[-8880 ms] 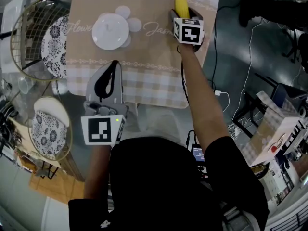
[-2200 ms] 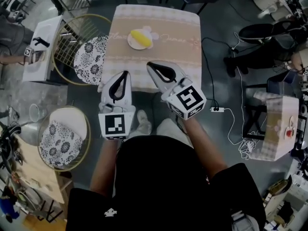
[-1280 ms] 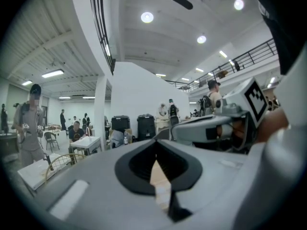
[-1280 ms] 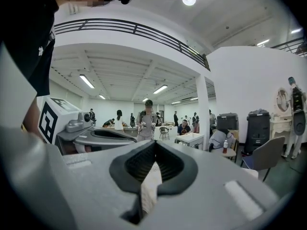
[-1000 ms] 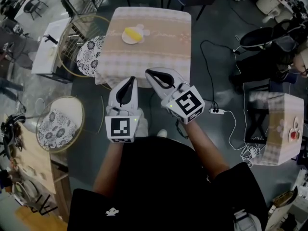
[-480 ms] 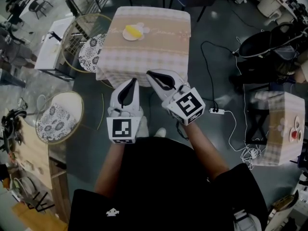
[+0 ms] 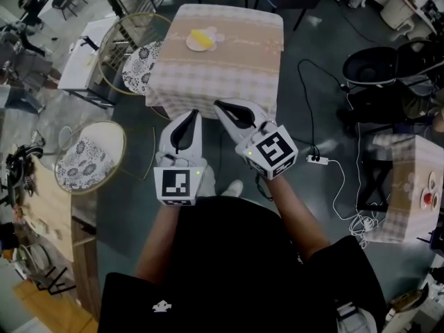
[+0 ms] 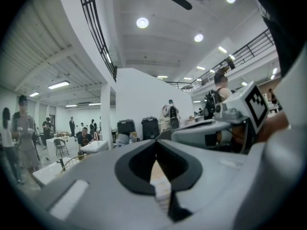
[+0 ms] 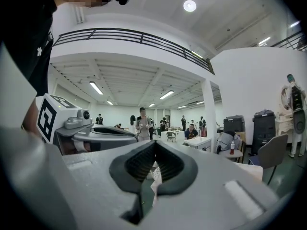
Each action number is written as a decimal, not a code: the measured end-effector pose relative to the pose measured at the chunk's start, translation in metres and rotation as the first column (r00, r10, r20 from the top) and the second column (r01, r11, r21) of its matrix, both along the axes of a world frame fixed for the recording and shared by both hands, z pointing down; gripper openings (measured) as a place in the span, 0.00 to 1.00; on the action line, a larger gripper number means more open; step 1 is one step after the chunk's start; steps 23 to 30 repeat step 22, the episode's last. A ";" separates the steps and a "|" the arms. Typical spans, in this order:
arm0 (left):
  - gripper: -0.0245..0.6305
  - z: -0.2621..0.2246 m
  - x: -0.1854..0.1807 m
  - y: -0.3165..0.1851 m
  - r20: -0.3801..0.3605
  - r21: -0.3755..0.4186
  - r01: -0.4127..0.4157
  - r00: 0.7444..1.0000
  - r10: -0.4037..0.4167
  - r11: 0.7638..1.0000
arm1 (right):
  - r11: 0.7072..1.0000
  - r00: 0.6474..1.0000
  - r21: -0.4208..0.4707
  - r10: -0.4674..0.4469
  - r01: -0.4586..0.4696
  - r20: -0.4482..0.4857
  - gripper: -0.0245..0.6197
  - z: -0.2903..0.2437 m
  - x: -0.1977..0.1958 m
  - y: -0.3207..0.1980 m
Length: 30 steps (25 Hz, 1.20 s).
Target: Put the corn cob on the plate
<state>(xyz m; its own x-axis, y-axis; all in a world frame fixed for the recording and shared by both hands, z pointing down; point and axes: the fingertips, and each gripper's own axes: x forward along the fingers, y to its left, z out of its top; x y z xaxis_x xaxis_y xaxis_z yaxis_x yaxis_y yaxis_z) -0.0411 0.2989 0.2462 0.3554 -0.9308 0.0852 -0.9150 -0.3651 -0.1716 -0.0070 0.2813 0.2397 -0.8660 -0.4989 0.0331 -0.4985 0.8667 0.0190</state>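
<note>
Both the left gripper (image 7: 193,114) and right gripper (image 7: 218,105) are closed and empty, short of the table's (image 7: 229,68) near edge. Toward its far left, the corn cob (image 7: 200,39) already lies on the plate (image 7: 188,46), straight ahead, marginally nearer the left gripper.

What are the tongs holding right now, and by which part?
Nothing: the left tongs and right tongs are shut, empty; the corn cob lies on the plate.

No wording can be read: the cursive line on the beige checked tablecloth (image 7: 229,68) is too small, and the white cubes on the left tool (image 7: 193,114) and right tool (image 7: 219,105) bear only black square markers.
</note>
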 end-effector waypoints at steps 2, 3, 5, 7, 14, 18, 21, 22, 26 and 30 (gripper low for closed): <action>0.05 -0.003 -0.003 0.003 -0.009 0.000 0.010 1.000 -0.010 1.000 | 1.000 1.000 0.006 0.002 -0.002 0.002 0.04 0.002 -0.001 0.002; 0.05 -0.004 -0.004 0.004 -0.013 0.000 0.012 1.000 -0.012 1.000 | 1.000 1.000 0.008 0.003 -0.003 0.002 0.04 0.002 -0.003 0.002; 0.05 -0.003 -0.008 0.006 -0.006 0.003 0.008 1.000 -0.008 1.000 | 1.000 1.000 0.010 0.003 -0.003 0.000 0.04 0.000 -0.006 0.004; 0.05 -0.002 -0.011 0.006 -0.010 -0.008 0.016 1.000 -0.016 1.000 | 1.000 1.000 0.011 0.010 -0.010 0.002 0.04 -0.001 -0.007 0.002; 0.05 -0.001 -0.016 0.008 0.010 0.008 0.010 1.000 -0.010 1.000 | 1.000 1.000 0.022 0.011 -0.011 0.017 0.04 -0.003 -0.008 0.002; 0.05 -0.002 -0.015 0.011 -0.015 0.003 0.008 1.000 -0.008 1.000 | 1.000 1.000 0.021 0.008 -0.008 0.006 0.04 -0.003 -0.008 0.005; 0.05 0.000 -0.020 0.011 -0.100 -0.029 0.024 0.995 -0.026 0.999 | 1.000 1.000 0.020 0.009 -0.009 0.000 0.04 -0.004 -0.007 0.007; 0.05 0.000 -0.022 0.010 -0.129 -0.041 0.031 0.991 -0.036 0.999 | 1.000 1.000 0.020 0.010 -0.010 -0.001 0.04 -0.003 -0.007 0.007; 0.05 0.000 -0.022 0.010 -0.129 -0.041 0.031 0.991 -0.036 0.999 | 1.000 1.000 0.020 0.010 -0.010 -0.001 0.04 -0.003 -0.007 0.007; 0.05 0.000 -0.022 0.010 -0.129 -0.041 0.031 0.991 -0.036 0.999 | 1.000 1.000 0.020 0.010 -0.010 -0.001 0.04 -0.003 -0.007 0.007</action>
